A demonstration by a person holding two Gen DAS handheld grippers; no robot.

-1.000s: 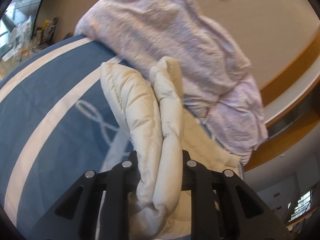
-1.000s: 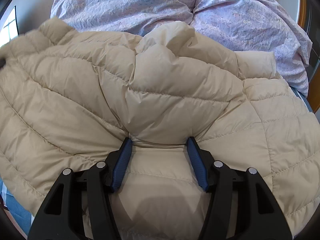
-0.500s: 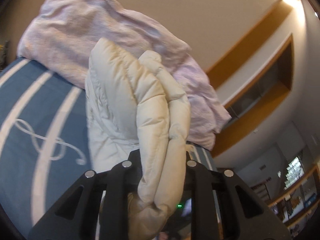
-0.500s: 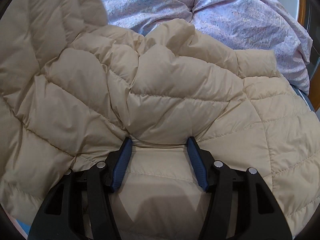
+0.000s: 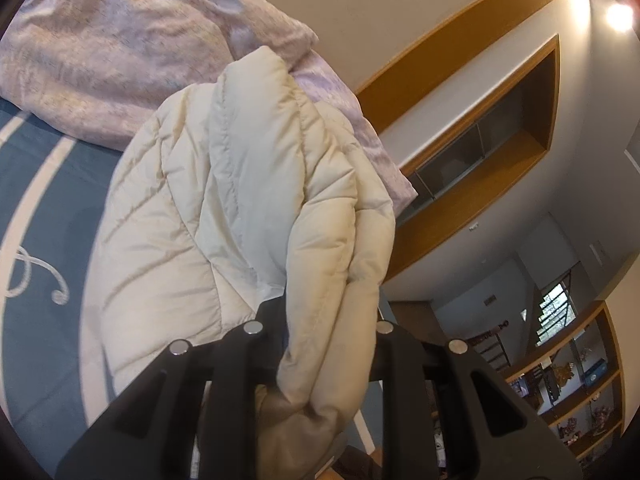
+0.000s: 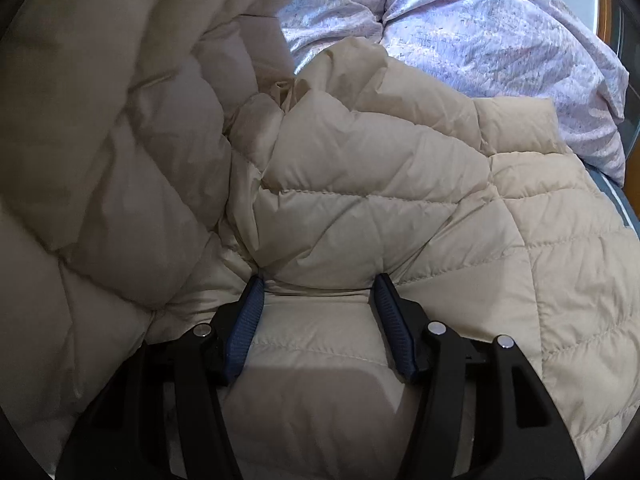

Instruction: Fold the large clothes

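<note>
A cream quilted puffer jacket [image 5: 240, 200] lies on a bed. My left gripper [image 5: 328, 316] is shut on a thick fold of its edge, which it holds raised above the bedspread; the puffy fabric bulges out past both fingers. In the right wrist view the jacket [image 6: 400, 208] fills most of the picture. My right gripper [image 6: 318, 280] points down into it, its blue pads [image 6: 248, 320] pressed on a padded panel between them, with creases running out from the tips. The lifted part of the jacket looms over the left half of that view.
A lilac patterned duvet [image 5: 120, 40] is heaped at the far side of the bed, also behind the jacket as the duvet [image 6: 480, 32]. The blue bedspread [image 5: 48, 200] has white stripes. A wooden wall niche [image 5: 500, 140] and shelves [image 5: 580, 380] lie beyond the bed's right edge.
My left gripper has risen and swung across with the jacket fold, turning as it went. In the right wrist view the lifted jacket has come in from the left. The right gripper stayed put.
</note>
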